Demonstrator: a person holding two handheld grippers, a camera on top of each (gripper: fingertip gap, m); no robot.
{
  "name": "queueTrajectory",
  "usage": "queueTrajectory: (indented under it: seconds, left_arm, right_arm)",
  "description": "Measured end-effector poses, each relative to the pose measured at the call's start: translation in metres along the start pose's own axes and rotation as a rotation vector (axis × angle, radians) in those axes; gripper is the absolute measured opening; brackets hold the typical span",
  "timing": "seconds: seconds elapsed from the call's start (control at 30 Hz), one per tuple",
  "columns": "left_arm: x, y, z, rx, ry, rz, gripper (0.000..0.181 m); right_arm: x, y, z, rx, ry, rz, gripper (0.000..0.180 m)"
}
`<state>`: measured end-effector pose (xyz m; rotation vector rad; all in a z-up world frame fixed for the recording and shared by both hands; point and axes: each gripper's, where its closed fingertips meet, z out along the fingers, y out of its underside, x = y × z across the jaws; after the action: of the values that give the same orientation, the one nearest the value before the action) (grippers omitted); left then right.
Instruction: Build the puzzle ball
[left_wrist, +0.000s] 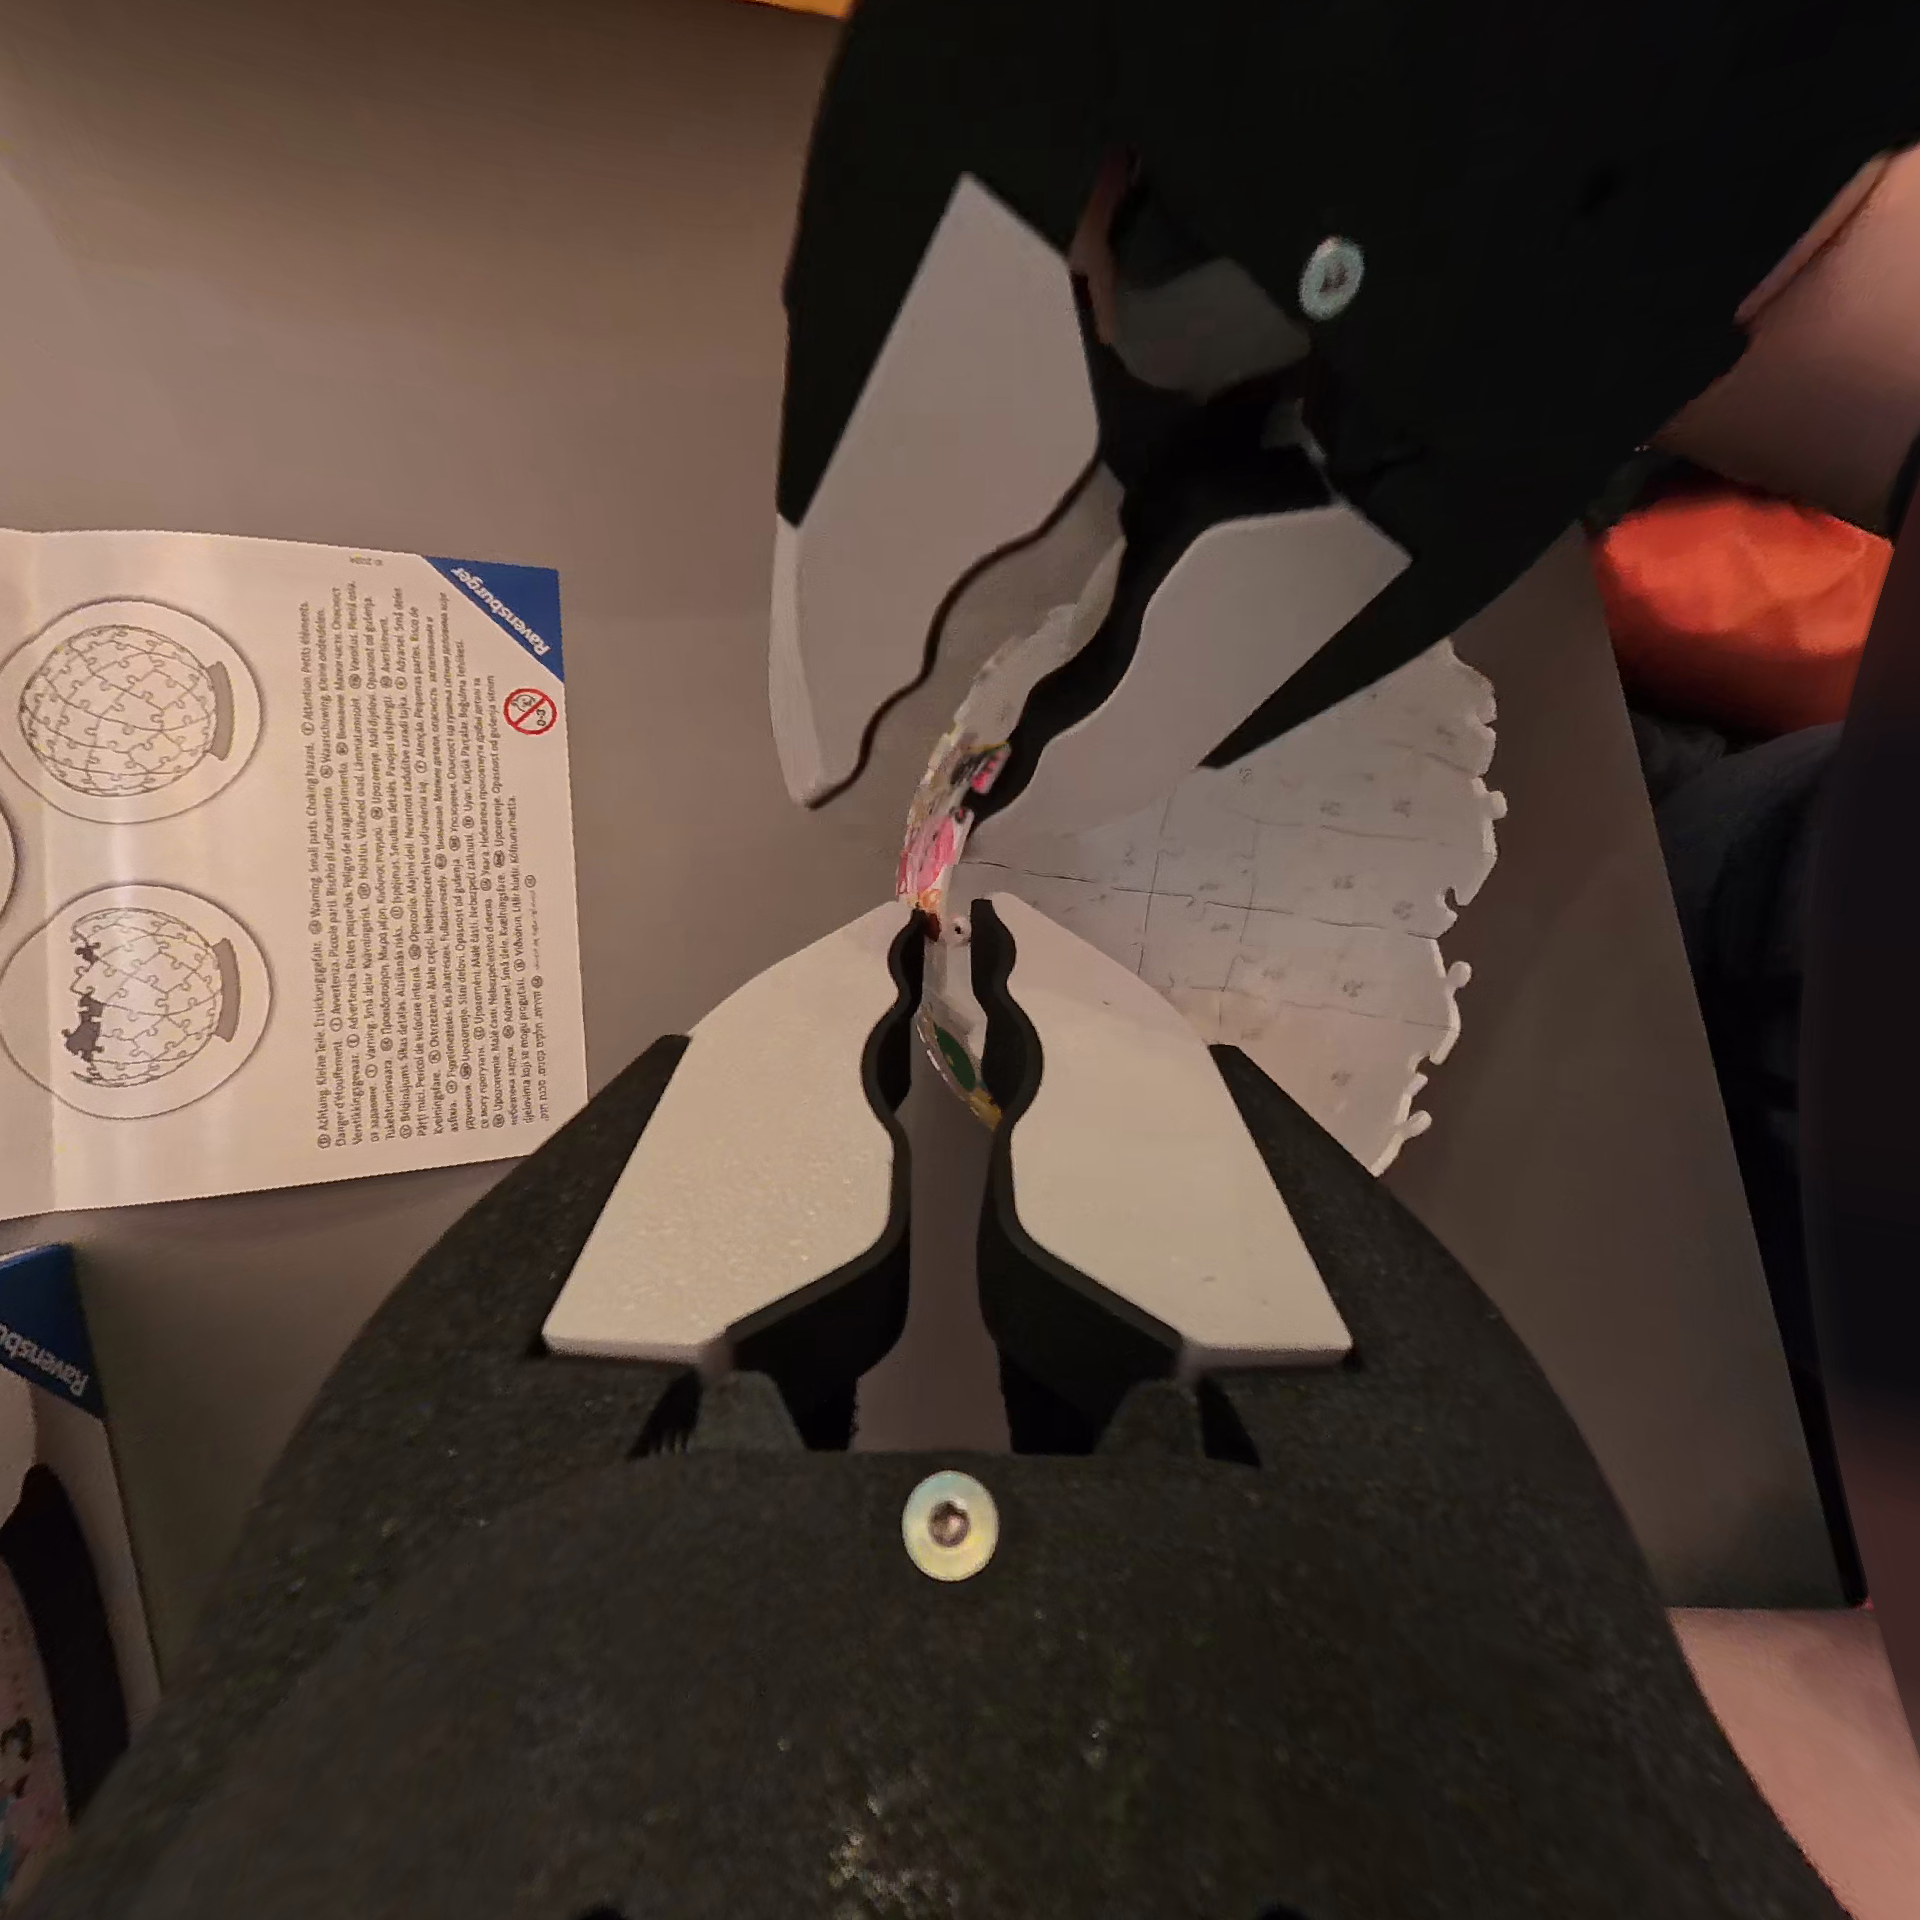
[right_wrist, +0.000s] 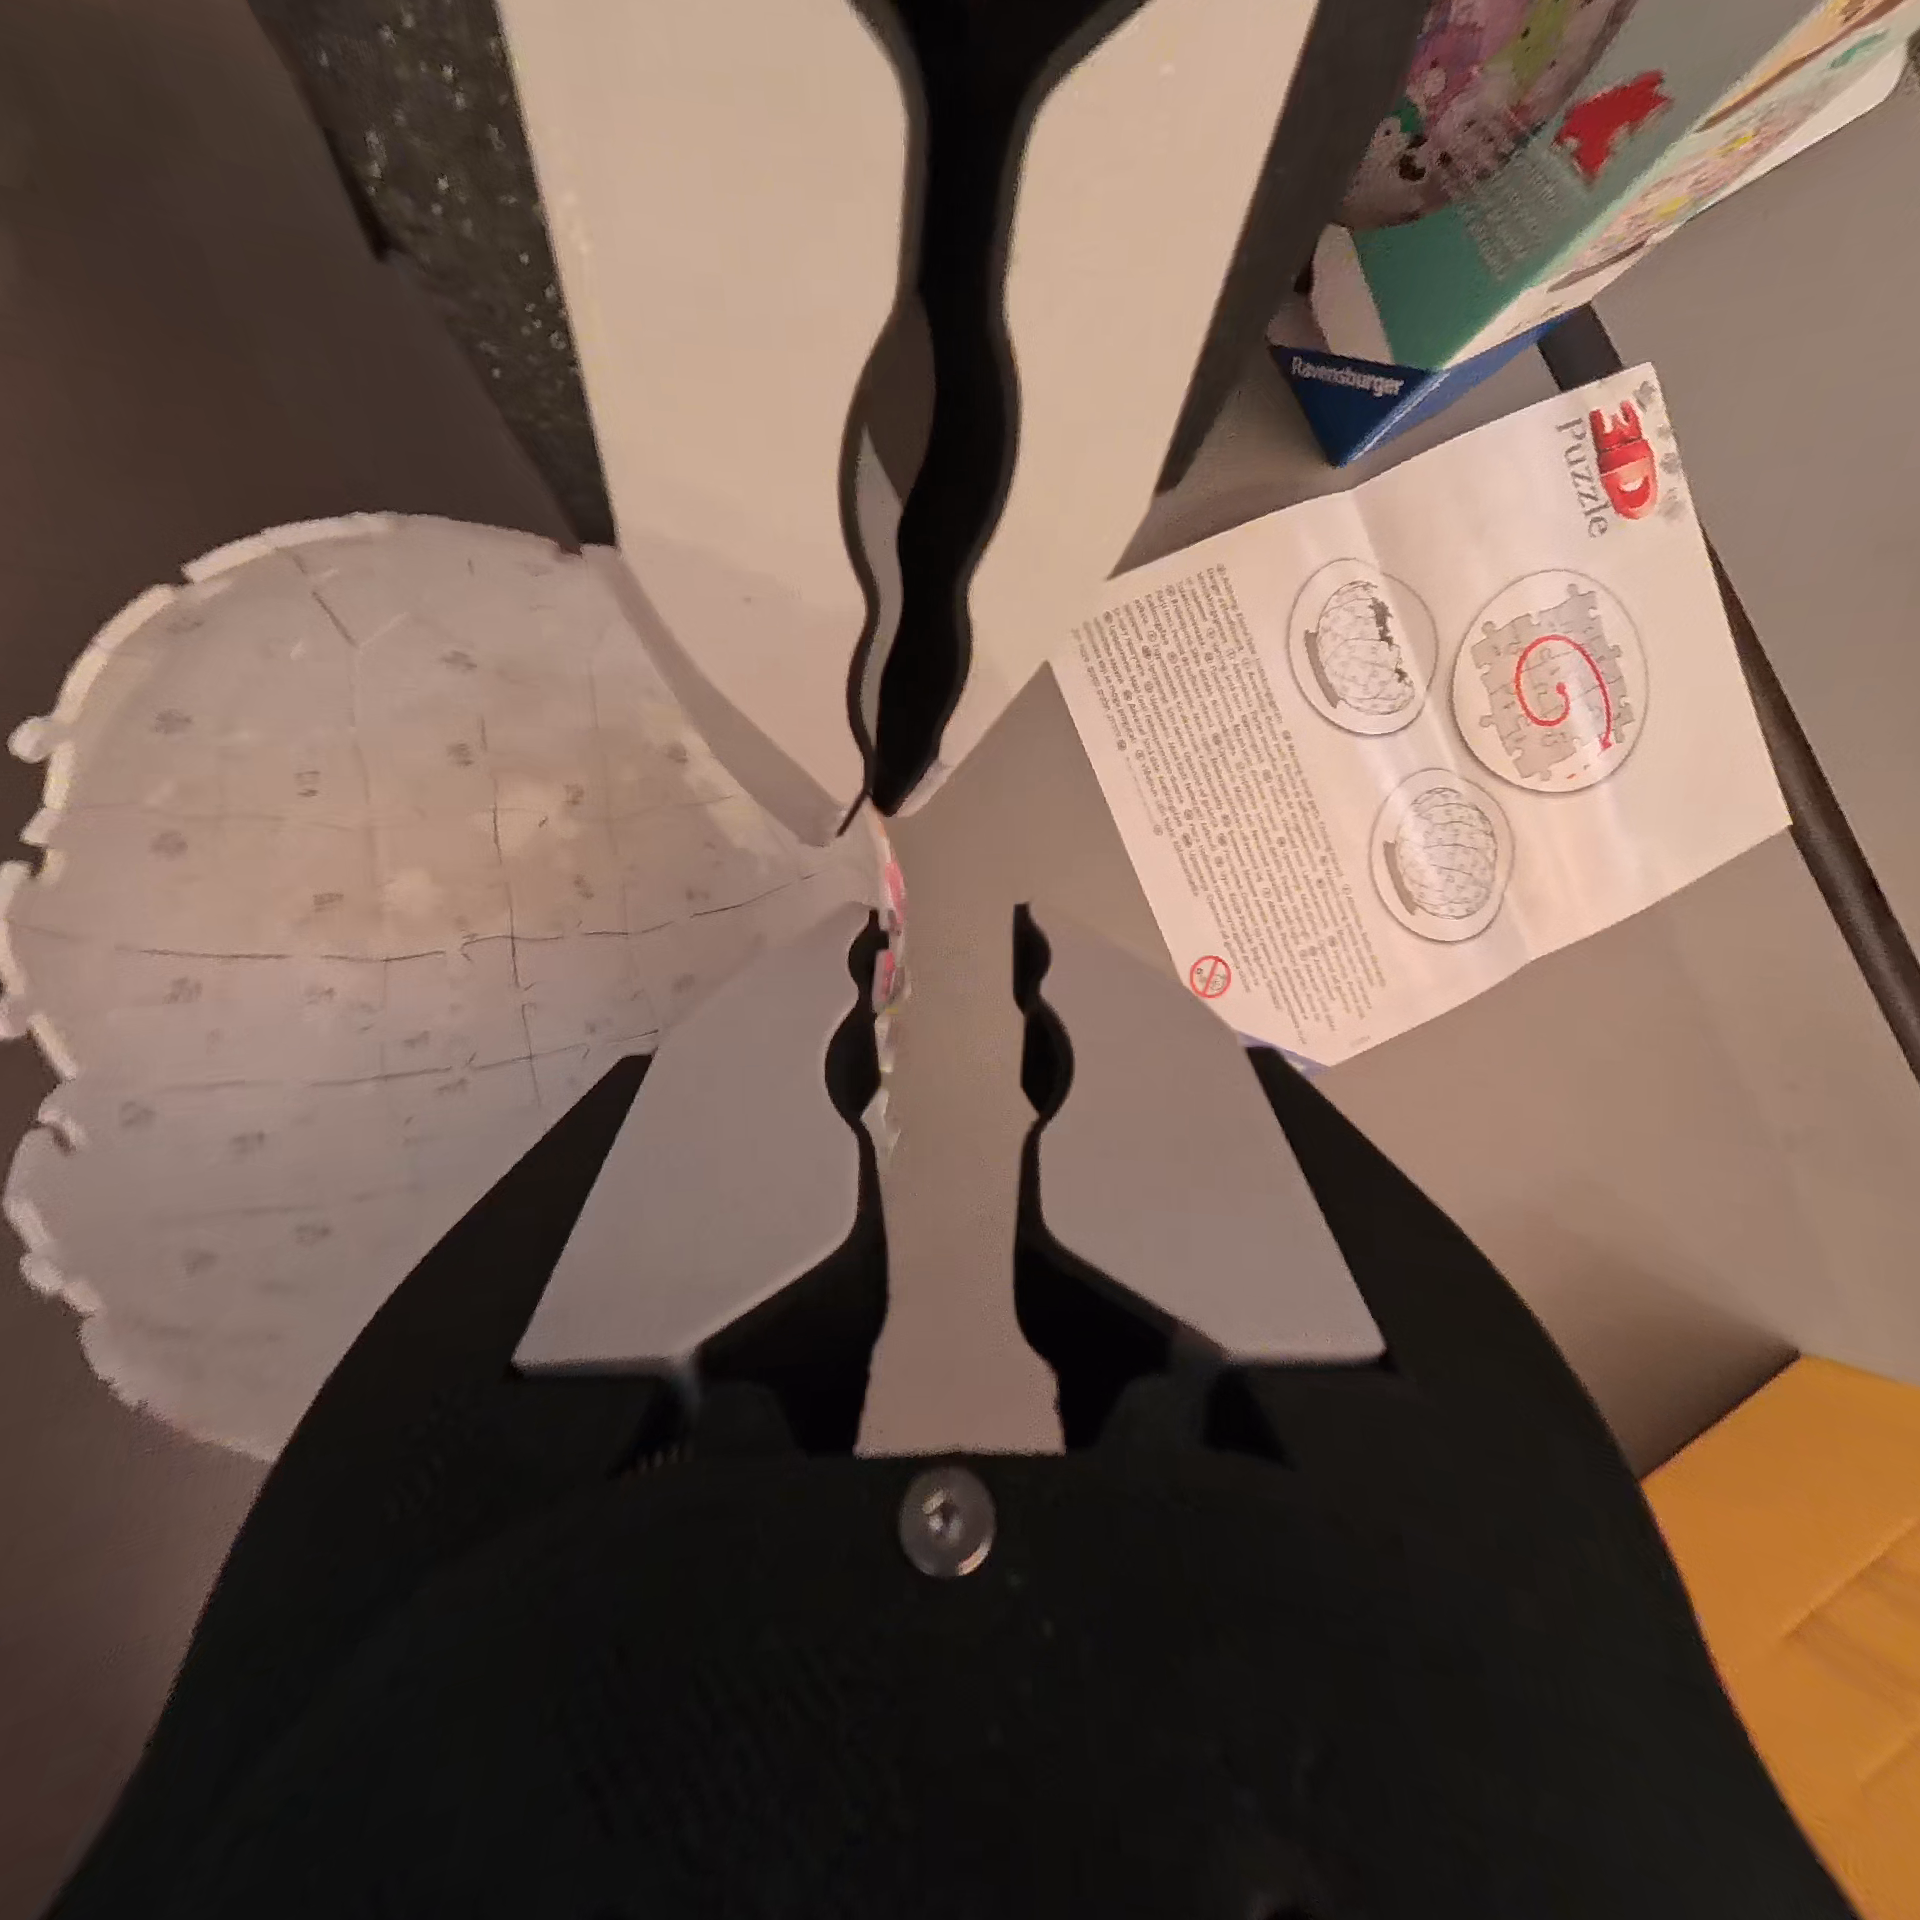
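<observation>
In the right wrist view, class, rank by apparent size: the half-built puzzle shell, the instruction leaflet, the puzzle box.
1. Half-built puzzle shell, largest.
2. Instruction leaflet.
3. Puzzle box, smallest as seen, but it is cut off by the frame and lies farther away, so its rank is unsure.

Printed text on leaflet (left_wrist: 312, 862), box (right_wrist: 1351, 405).

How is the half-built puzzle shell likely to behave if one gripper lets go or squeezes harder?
The puzzle shell is a thin curved sheet of interlocked pieces, so it probably flexes and may pop apart at the seams under a hard squeeze. It looks light for its size. Held only at its rim by the left gripper and right gripper, it would likely swing or sag if one released.
</observation>
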<state>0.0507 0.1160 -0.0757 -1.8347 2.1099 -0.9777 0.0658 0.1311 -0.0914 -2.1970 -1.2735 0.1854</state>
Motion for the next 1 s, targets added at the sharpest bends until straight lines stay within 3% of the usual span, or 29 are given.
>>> queueTrajectory:
  seconds: [0.17,0.3,0.47,0.8,0.9,1.0]
  left_arm:
    - [0.000,0.000,0.001,-0.004,0.002,0.000,0.008]
    - [0.001,0.000,0.002,-0.004,0.002,0.005,0.008]
    - [0.000,0.001,0.002,-0.010,-0.005,0.009,0.008]
    - [0.001,0.001,0.003,-0.020,-0.011,0.018,0.007]
    - [0.002,0.000,0.003,-0.013,-0.005,0.013,0.007]
    - [0.001,0.000,0.003,-0.014,-0.006,0.009,0.007]
  right_arm:
    - [-0.003,-0.010,-0.008,0.082,-0.058,-0.003,0.022]
    - [-0.004,-0.008,-0.002,0.050,-0.063,-0.073,0.021]
    - [-0.012,-0.009,0.003,0.046,-0.112,-0.097,0.004]
    - [-0.014,-0.007,0.002,0.034,-0.122,-0.069,0.004]
    - [-0.006,-0.008,-0.002,0.056,-0.098,-0.028,0.023]
    - [-0.008,-0.003,-0.006,0.043,-0.123,-0.015,0.019]
